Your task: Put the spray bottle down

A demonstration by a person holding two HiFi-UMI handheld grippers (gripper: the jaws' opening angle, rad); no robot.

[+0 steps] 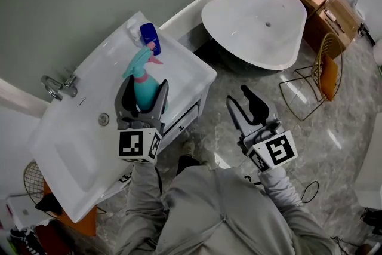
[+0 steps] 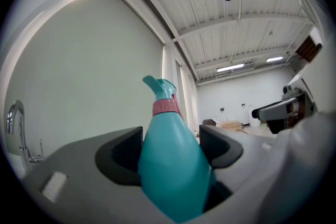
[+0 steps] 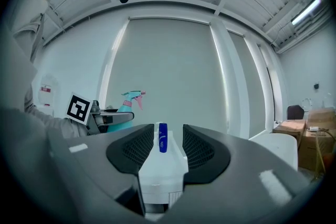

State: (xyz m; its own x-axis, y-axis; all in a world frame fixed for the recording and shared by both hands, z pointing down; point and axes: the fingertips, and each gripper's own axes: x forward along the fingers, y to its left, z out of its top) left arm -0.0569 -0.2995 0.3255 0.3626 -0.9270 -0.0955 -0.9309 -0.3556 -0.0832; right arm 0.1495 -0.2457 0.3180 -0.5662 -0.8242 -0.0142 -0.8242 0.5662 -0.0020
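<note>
Teal plastic spray bottle (image 1: 145,85) with a pink collar and pink trigger stands upright in your left gripper (image 1: 142,97). The jaws are clamped on its wide lower body, both pads touching, and the neck and head poke out past the fingertips. In the left gripper view the bottle (image 2: 173,165) fills the gap between the jaws of that gripper (image 2: 170,139), nozzle pointing left. You hold it over the white sink counter (image 1: 71,146); can't tell if the base touches. Just past the jaw tips a blue container (image 1: 150,37) sits at the counter's corner, with the faucet (image 1: 58,86) off to the gripper's left. Your right gripper (image 1: 239,98) is to the right, over the grey floor (image 1: 310,146), jaws apart and empty. A white bathtub (image 1: 250,33) lies well ahead of it. Each gripper cube carries black-and-white square markers. White print on the blue container (image 3: 162,144) is too small to read.
</note>
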